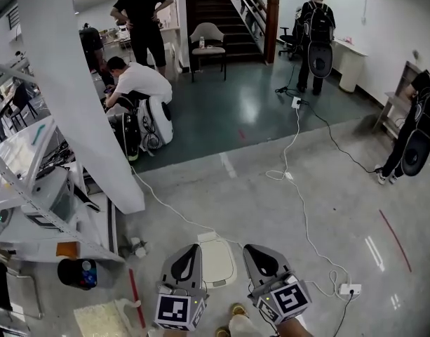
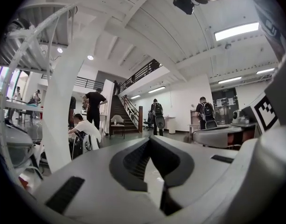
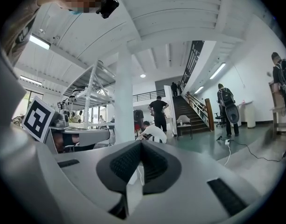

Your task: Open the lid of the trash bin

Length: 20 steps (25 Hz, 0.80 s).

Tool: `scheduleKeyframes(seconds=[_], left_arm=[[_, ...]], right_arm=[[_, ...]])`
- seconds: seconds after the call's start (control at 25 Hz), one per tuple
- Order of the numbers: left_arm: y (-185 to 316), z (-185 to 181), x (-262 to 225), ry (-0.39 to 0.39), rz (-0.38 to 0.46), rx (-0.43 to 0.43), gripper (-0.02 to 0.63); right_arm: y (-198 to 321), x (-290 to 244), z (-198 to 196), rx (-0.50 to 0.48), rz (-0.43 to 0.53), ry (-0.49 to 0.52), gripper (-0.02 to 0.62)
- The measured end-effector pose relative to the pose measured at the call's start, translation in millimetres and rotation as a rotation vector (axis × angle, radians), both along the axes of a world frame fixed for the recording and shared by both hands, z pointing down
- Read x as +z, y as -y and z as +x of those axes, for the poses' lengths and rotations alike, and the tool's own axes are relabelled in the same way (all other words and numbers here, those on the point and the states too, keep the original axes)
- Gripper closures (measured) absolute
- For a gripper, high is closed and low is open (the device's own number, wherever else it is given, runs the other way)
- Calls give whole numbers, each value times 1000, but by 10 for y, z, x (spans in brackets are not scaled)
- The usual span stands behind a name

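Approach step: left gripper (image 1: 192,253) and right gripper (image 1: 252,253), both clenched empty, flanking the shut bin lid (image 1: 216,262); likely next, lowering to hook its edge.

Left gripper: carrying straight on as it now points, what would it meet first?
Probably nothing near: the left gripper points level towards the far staircase, passing above the trash bin.

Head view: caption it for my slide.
Left gripper and right gripper, both shut, flank the closed white trash bin on the floor.
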<state>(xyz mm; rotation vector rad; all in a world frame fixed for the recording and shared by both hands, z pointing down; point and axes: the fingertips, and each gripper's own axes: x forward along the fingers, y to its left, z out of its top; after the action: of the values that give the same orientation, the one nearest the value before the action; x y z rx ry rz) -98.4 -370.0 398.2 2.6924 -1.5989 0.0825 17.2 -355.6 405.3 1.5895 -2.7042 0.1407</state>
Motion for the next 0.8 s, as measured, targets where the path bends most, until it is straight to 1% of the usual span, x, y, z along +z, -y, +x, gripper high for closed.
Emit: scheduleKeyframes(seconds=[0.48, 0.72, 0.8], left_arm=[[23, 25, 583, 29, -29, 4, 591], [-81, 112, 976, 50, -67, 12, 592], [-111, 146, 1135, 65, -105, 13, 592]], right_arm=[[-54, 577, -20, -1, -47, 9, 571], [-225, 966, 43, 8, -105, 3, 571], [-250, 1090, 64, 12, -122, 2, 571]])
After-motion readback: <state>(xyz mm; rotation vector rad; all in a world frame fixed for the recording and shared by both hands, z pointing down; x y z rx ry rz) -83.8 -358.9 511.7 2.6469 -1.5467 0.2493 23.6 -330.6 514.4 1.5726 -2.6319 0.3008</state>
